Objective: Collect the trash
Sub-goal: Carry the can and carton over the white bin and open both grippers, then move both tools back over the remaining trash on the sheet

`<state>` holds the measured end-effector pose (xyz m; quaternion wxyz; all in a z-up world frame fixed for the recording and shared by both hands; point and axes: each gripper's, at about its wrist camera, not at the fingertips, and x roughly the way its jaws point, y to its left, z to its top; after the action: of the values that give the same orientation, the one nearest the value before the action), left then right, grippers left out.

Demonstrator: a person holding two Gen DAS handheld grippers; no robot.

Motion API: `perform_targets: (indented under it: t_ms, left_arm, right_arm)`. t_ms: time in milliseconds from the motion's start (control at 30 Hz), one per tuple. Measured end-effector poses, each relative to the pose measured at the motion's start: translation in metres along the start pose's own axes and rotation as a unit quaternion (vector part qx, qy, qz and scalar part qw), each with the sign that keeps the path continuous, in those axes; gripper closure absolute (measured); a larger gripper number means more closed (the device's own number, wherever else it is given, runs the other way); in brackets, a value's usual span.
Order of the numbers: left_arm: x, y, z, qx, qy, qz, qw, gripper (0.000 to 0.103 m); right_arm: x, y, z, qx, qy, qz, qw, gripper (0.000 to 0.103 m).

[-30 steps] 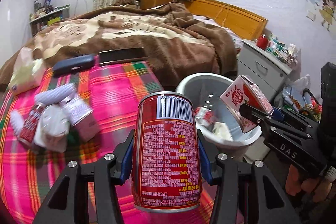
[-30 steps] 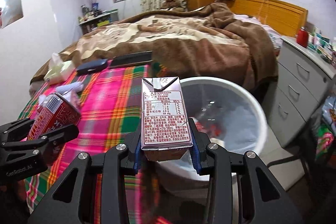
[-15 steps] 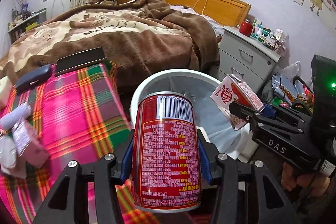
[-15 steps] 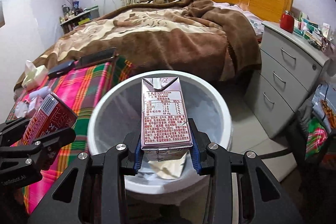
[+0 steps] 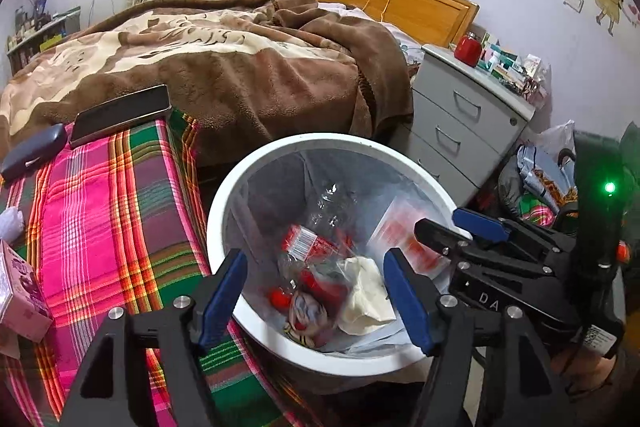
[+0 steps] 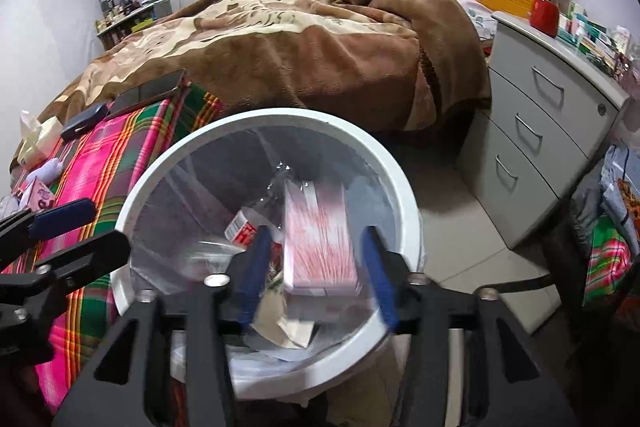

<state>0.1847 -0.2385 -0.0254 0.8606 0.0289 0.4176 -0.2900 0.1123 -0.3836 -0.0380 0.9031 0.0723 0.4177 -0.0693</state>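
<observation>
White bin point(image 6: 402, 187) is the landmark: clear liner, sits on the floor hard against the plaid-covered surface point(image 5: 120, 211), already part full of wrappers and crumpled paper.

Carton point(image 6: 320, 239): motion-blurred, dropping inside the bin rim between the right gripper's point(image 6: 318, 263) blue pads, touching neither as far as the blur shows. Judged light, thin-walled, crushable; best taken across its flat sides, mid-height.

Can: not identifiable in the bin from either view; a red-labelled piece point(image 5: 308, 241) among the trash may be it, can't confirm.

Left gripper point(image 5: 316, 291): jaws have just been opening, nothing between them, pitched down over the bin's near rim.

Right gripper: jaws have just been opening too, pads clear of the carton, pitched down over the bin mouth, beside the left one.

Pink box point(image 5: 18, 301) remains on the plaid, left of the bin. Likely light and stiff; grip across the narrow faces.
</observation>
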Motion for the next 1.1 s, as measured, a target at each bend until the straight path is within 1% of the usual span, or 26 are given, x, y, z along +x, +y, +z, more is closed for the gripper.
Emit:
perform_targets:
  t_ms: [100, 267, 367, 467, 533, 633, 800, 967, 1100]
  left_arm:
    - [-0.004, 0.001, -0.001, 0.001, -0.002, 0.009, 1.0000, 0.033]
    - [-0.016, 0.006, -0.005, -0.005, -0.011, 0.007, 0.9999, 0.033]
    - [-0.024, 0.009, -0.008, -0.010, -0.014, 0.010, 0.9998, 0.033]
    - [-0.035, 0.014, -0.013, -0.010, -0.021, 0.023, 0.9995, 0.033]
    - [-0.041, 0.018, -0.016, -0.017, -0.024, 0.024, 0.9993, 0.033]
    - [-0.056, 0.026, -0.022, -0.026, -0.035, 0.029, 0.9986, 0.033]
    - [-0.080, 0.041, -0.034, -0.036, -0.052, 0.047, 0.9969, 0.033]
    - [-0.101, 0.057, -0.045, -0.044, -0.064, 0.073, 0.9943, 0.033]
    - [-0.116, 0.072, -0.056, -0.058, -0.068, 0.084, 0.9924, 0.033]
  right_arm:
    - [-0.006, -0.005, -0.002, 0.009, -0.007, 0.007, 1.000, 0.043]
    - [-0.012, -0.004, -0.003, 0.012, -0.012, 0.010, 1.000, 0.043]
    - [-0.016, 0.001, -0.002, 0.012, -0.018, 0.013, 1.000, 0.043]
    - [-0.022, 0.007, -0.002, 0.010, -0.026, 0.017, 0.999, 0.043]
    - [-0.025, 0.009, -0.002, 0.012, -0.031, 0.020, 0.999, 0.043]
    - [-0.033, 0.017, -0.003, 0.013, -0.040, 0.028, 0.999, 0.043]
    - [-0.039, 0.033, -0.005, 0.005, -0.049, 0.042, 0.998, 0.043]
    - [-0.042, 0.051, -0.008, -0.001, -0.053, 0.058, 0.997, 0.043]
    - [-0.045, 0.066, -0.010, -0.008, -0.059, 0.073, 0.996, 0.043]
